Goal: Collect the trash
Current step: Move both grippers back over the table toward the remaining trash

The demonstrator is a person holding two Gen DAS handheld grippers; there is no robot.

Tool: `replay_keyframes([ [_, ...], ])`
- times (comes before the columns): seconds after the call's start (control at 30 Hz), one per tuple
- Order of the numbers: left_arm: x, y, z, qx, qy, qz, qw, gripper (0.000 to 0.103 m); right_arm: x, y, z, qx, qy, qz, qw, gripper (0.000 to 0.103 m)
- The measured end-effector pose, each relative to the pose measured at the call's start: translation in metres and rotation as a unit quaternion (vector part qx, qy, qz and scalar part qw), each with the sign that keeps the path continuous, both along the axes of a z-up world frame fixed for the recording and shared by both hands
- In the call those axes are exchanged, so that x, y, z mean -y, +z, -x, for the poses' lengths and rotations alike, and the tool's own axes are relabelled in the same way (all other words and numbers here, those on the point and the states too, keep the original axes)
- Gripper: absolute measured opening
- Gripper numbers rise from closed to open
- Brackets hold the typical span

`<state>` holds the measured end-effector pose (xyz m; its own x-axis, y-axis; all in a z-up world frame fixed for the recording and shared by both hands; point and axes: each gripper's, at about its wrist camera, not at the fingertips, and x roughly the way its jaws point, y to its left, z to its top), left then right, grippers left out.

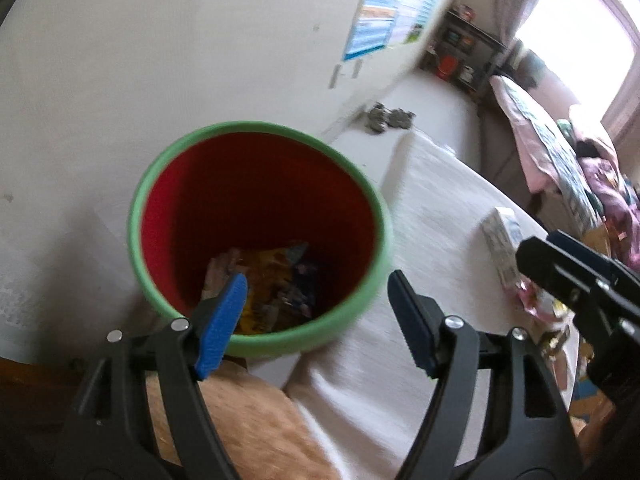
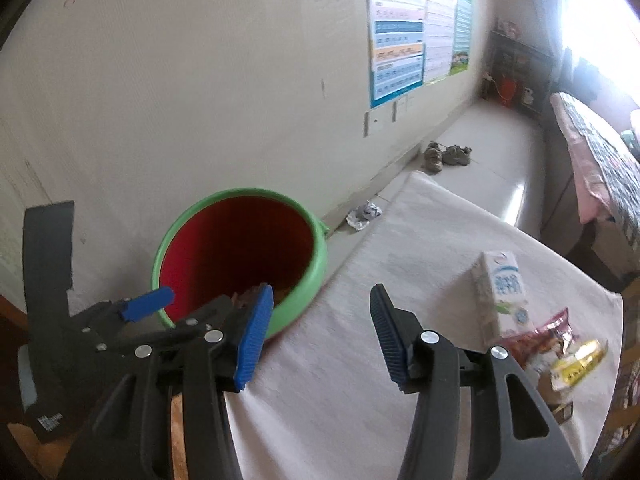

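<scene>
A red bin with a green rim [image 1: 135, 220] stands by the wall, with a yellow wrapper and other trash [image 1: 272, 280] at its bottom. My left gripper [image 1: 316, 312] hangs open over the bin's near edge with nothing between its blue pads. My right gripper [image 2: 320, 332] is open and empty too, over the white tablecloth just right of the bin [image 2: 320, 258]. On the cloth to the right lie a milk carton [image 2: 500, 288], a red snack wrapper [image 2: 536, 336] and a yellow wrapper [image 2: 576, 360]. The left gripper [image 2: 160, 300] shows at the bin's rim in the right wrist view.
A crumpled paper [image 2: 362, 214] lies on the floor by the wall, past the bin. Shoes [image 2: 446, 156] sit further along the wall. A bed [image 2: 592, 160] stands at the right and a dark shelf [image 2: 516, 72] at the far end. Posters [image 2: 400, 40] hang on the wall.
</scene>
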<state>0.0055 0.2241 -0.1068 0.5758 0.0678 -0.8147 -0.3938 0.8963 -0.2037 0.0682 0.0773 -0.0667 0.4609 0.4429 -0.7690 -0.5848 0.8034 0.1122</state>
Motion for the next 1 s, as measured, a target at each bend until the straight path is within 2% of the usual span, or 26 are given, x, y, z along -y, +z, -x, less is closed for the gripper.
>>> replay_keyframes([
  [0.2,0.031,0.01,-0.001,0.008,-0.032,-0.007,0.9994,0.07,0.054,0.006,0.004,-0.014,-0.04,-0.013,0.999,0.05],
  [0.43,0.062,0.016,-0.003,0.011,-0.066,-0.011,0.9977,0.07,0.129,-0.003,0.012,-0.045,-0.117,-0.015,0.992,0.054],
  [0.6,0.084,0.021,-0.005,0.014,-0.097,-0.018,0.995,0.07,0.206,-0.014,0.016,-0.062,-0.202,0.005,0.977,0.056],
  [0.73,0.101,0.022,-0.009,0.016,-0.115,-0.015,0.9931,0.07,0.262,-0.036,0.027,-0.108,-0.263,0.016,0.959,0.056],
  [0.8,0.11,0.021,-0.011,0.015,-0.125,-0.016,0.9919,0.07,0.281,-0.054,0.038,-0.146,-0.28,0.013,0.949,0.056],
  [0.87,0.121,0.02,-0.014,0.012,-0.137,-0.016,0.9904,0.07,0.29,-0.075,0.051,-0.187,-0.286,0.005,0.94,0.056],
  [1.0,0.143,0.014,-0.021,0.003,-0.163,-0.014,0.9864,0.07,0.283,-0.108,0.072,-0.245,-0.267,0.005,0.932,0.056],
])
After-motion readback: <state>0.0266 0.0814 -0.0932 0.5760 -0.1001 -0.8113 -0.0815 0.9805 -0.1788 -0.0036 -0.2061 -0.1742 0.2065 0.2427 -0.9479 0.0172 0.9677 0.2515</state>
